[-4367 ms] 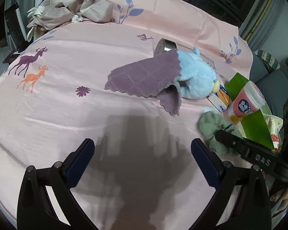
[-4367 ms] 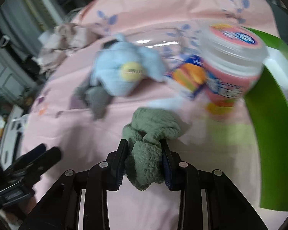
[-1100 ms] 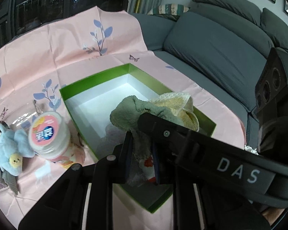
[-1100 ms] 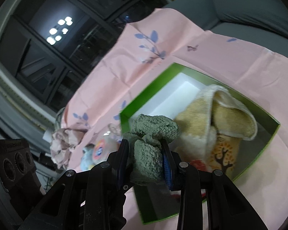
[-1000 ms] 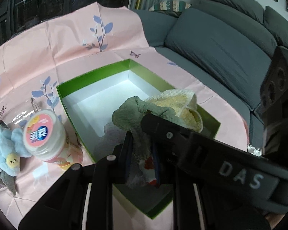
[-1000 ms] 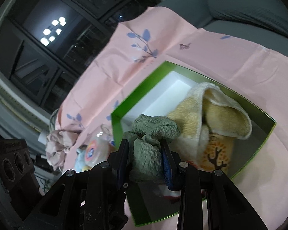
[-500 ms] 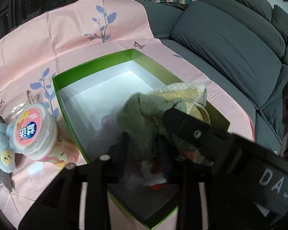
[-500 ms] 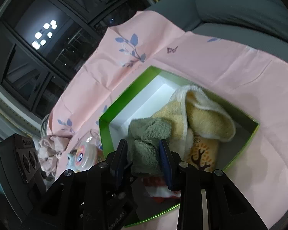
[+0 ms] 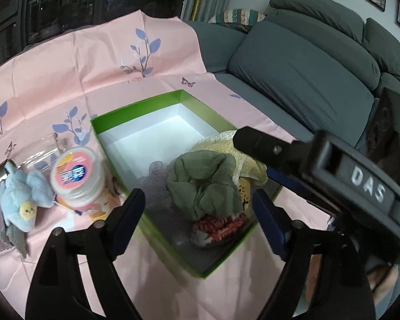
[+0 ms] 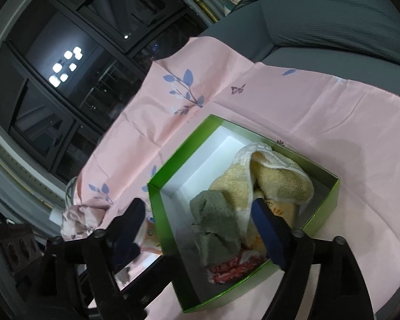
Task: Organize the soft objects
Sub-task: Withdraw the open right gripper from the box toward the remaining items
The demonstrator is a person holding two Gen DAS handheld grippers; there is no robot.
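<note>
A green box [image 9: 136, 105] with a white inside stands on the pink cloth. In it lie a crumpled green cloth [image 9: 202, 184], a yellow towel [image 9: 221, 146] and a red-and-white knit piece [image 9: 218, 226]. My left gripper [image 9: 200, 221] hovers over the box's near end; its jaws are opening and touch nothing. My right gripper [image 10: 200, 229] is above the same green cloth [image 10: 216, 224], which lies loose in the box [image 10: 179, 150] beside the yellow towel [image 10: 274, 176]; its jaws are opening too, and the pads stand clear of the cloth. One of the right gripper's fingers [image 9: 274, 149] crosses the left wrist view.
Left of the box stand a pink-lidded jar [image 9: 77, 178] and a light blue plush toy [image 9: 21, 200] lying on a purple cloth [image 9: 2, 234]. A grey sofa [image 9: 306, 80] runs behind the box. Crumpled beige fabric [image 10: 80, 216] lies at the far end.
Both grippers went from shut on the green cloth to wide apart. The cloth dropped into the box by the yellow towel, and both grippers drew back a little.
</note>
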